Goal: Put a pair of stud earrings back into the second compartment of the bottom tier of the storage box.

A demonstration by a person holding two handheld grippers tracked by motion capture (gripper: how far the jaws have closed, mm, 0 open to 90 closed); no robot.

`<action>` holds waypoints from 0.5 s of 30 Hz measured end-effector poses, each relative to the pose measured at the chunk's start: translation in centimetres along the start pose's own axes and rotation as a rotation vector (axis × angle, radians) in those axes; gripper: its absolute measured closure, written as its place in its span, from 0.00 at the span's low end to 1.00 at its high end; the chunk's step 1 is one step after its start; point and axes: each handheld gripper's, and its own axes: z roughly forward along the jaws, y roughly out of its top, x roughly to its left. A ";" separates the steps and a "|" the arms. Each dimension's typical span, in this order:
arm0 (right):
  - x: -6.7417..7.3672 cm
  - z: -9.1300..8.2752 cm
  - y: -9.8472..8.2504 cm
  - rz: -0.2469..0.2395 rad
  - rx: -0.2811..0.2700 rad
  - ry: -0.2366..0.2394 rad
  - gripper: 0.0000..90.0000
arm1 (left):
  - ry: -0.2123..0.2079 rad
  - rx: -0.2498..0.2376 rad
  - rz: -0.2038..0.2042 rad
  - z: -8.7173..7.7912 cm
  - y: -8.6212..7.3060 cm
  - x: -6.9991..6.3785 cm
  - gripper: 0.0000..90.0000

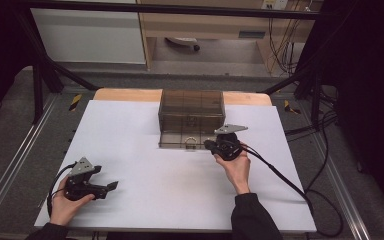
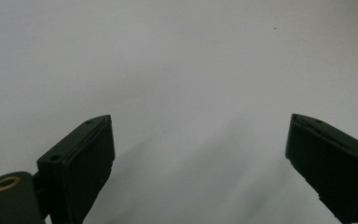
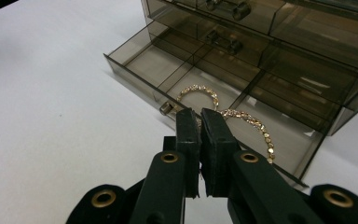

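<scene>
A smoky clear drawer organizer stands at the table's far middle. Its bottom drawer is pulled out, and a gold chain bracelet lies in it behind the small knob. In the high view the bracelet shows at the drawer's front. My right gripper hovers at the drawer's front edge, just right of the knob. Its jaws are pressed together, and I see nothing between them. From above, the right gripper sits by the organizer's front right. My left gripper rests at the near left, jaws wide apart over bare table.
The white table top spreads between the two hands. Cables trail from the right gripper across the table's right side. Black frame bars and dark floor surround the table.
</scene>
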 end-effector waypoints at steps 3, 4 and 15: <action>0.1 0.4 0.2 0.004 0.000 0.000 0.96 | 0.000 0.001 0.001 0.0 0.0 0.0 0.09; 0.1 0.6 0.3 0.005 0.000 0.001 0.96 | 0.000 0.000 0.001 0.0 0.0 0.0 0.09; 0.3 2.8 1.5 0.002 0.015 -0.007 0.96 | -0.001 -0.001 0.002 0.0 0.0 0.0 0.09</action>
